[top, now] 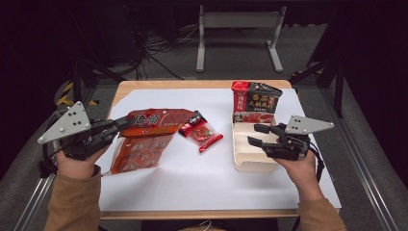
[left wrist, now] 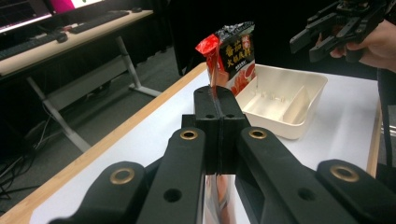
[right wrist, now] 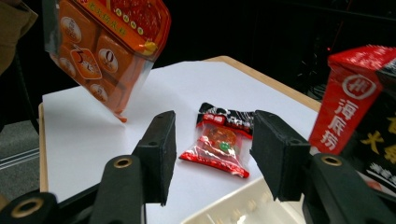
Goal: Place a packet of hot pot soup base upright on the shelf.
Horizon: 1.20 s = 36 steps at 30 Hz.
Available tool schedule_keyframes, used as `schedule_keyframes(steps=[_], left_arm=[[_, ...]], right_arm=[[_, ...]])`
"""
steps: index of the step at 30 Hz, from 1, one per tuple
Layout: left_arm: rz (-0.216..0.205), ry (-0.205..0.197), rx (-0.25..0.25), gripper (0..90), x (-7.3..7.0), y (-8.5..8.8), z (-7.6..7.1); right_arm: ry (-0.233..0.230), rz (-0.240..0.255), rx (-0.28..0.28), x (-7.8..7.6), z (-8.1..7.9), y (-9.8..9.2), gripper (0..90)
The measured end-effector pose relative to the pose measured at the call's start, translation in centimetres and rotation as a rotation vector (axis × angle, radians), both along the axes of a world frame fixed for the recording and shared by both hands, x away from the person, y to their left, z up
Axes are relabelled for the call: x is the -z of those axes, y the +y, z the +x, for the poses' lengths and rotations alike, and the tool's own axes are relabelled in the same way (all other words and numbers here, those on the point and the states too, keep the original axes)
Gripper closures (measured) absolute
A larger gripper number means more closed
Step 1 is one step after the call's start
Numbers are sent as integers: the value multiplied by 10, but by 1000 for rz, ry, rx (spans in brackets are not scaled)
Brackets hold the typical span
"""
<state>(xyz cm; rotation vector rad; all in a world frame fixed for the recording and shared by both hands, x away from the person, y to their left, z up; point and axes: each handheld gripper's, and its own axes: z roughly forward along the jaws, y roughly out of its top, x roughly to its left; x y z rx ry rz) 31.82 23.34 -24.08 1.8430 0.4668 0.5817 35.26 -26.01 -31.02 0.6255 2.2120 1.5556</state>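
left tool's jaws hide most of the orange pouch (left wrist: pixel 215 70).

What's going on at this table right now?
A person is working with tongs in each hand. The left tongs are shut on the edge of a large orange sauce packet, holding it up off the white sheet. The right tongs are open and hold nothing, above the cream tray. A small red sachet lies on the sheet between them, and a red-and-black bag stands upright at the tray's far end.
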Motion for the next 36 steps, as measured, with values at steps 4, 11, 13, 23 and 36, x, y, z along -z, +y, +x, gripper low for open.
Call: schedule_keyframes(steps=[4, 11, 13, 23, 36], left_arm=[[-25, 3, 15, 900, 2, -2, 3], [-40, -8, 78, 900, 1, -17, 1], [-47, -11, 95, 900, 1, -21, 0], [-50, -35, 158, 900, 0, -43, -7], [-70, -47, 207, 900, 2, -51, -10]], right_arm=[[0, 24, -44, -5, 4, 15, 477], [-15, 47, -116, -12, 11, 45, 443], [-16, 46, -124, -13, 13, 52, 443], [1, 98, -179, -14, 22, 73, 442], [6, 120, -272, -12, 21, 90, 480]])
